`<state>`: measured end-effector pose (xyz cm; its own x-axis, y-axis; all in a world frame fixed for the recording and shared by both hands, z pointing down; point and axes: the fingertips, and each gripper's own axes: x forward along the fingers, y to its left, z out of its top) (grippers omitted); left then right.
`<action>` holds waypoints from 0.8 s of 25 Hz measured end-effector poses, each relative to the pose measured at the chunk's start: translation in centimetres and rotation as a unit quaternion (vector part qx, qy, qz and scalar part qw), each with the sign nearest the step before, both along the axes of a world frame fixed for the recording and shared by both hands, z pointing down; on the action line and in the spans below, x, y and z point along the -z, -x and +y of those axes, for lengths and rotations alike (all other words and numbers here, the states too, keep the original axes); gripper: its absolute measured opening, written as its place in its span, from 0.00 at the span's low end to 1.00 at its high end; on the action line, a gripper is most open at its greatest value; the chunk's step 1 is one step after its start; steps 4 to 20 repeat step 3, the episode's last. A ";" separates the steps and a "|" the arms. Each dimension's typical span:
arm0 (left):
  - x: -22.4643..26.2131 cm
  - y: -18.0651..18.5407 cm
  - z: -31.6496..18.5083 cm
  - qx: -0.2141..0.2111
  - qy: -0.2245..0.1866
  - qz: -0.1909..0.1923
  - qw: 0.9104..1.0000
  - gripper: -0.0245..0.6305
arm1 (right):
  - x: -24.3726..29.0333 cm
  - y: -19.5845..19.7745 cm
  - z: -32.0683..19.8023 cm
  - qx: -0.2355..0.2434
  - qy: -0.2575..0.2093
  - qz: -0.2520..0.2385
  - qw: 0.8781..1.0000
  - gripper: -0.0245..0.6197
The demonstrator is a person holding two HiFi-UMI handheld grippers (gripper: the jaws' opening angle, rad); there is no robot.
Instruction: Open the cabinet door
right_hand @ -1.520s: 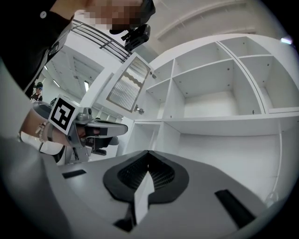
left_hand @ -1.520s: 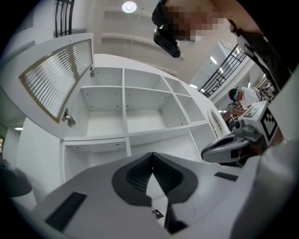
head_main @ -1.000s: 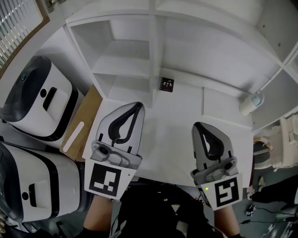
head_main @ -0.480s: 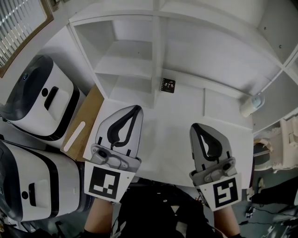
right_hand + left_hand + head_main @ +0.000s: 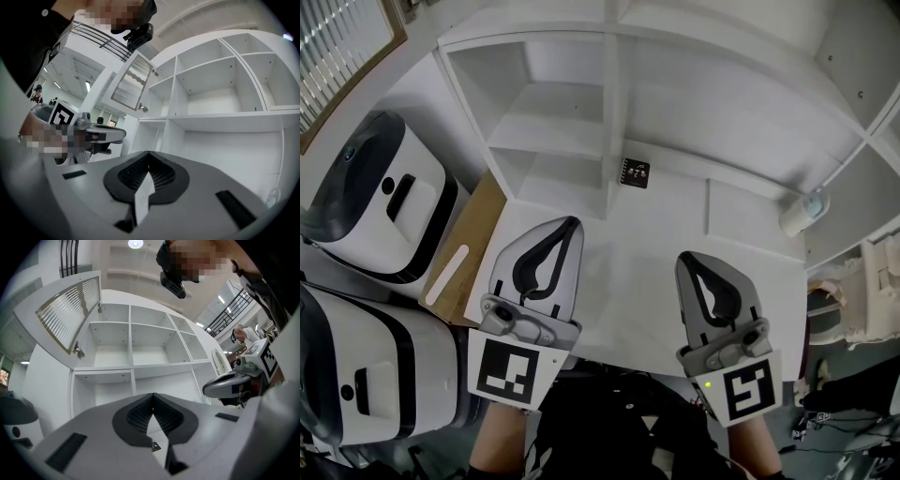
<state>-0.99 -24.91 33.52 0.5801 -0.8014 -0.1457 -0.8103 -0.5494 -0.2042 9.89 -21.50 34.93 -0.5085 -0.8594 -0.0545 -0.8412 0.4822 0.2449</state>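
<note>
Door (image 5: 337, 66) already swung wide, hanging off cabinet (image 5: 572, 122) at upper left, compartment behind it bare. Only change lately: tiny slide of left gripper (image 5: 573, 225) back toward body, everything else put. So no pulling going on, looks pretty much done, just parked. Left gripper clamped fully closed on nothing; right gripper (image 5: 686, 260) same, jaws together, empty. Head view: only a corner of door. Left gripper view: whole slatted panel plus hinge (image 5: 78, 351).

Bright, even light from a ceiling lamp (image 5: 135, 243); fisheye-bent edges.
</note>
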 end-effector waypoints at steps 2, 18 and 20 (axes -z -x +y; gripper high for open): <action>0.1 0.1 0.1 0.002 -0.001 0.001 1.000 0.04 | 0.0 0.0 0.1 0.001 0.000 0.001 1.000 0.04; 0.1 0.2 0.1 0.002 -0.001 0.002 1.000 0.04 | 0.0 0.0 0.1 0.001 0.000 0.002 1.000 0.04; 0.1 0.2 0.1 0.002 -0.001 0.002 1.000 0.04 | 0.0 0.0 0.1 0.001 0.000 0.002 1.000 0.04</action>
